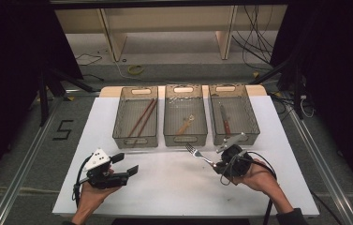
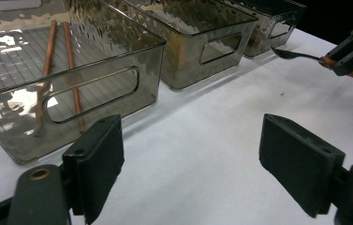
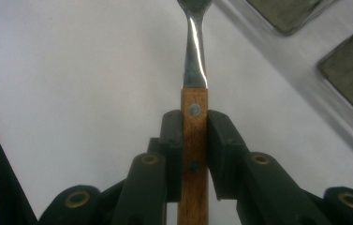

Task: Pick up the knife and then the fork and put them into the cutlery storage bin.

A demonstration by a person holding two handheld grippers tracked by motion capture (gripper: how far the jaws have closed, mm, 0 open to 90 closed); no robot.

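A fork (image 1: 197,153) with a wooden handle (image 3: 194,140) and metal tines is clamped in my right gripper (image 1: 217,164), which is shut on the handle. The tines point toward the middle bin (image 1: 185,136) and hang just above the white table. The same fork (image 2: 296,55) appears at the upper right of the left gripper view. My left gripper (image 1: 126,165) is held low at the front left of the table, open, with nothing between its pads (image 2: 100,159). It faces the left bin (image 2: 71,89).
Three smoky clear bins stand in a row at the back of the white table (image 1: 174,187). The left bin (image 1: 136,133) holds two brown chopsticks (image 1: 142,118), the middle one a small spoon (image 1: 184,125), the right bin (image 1: 235,133) a knife (image 1: 224,120).
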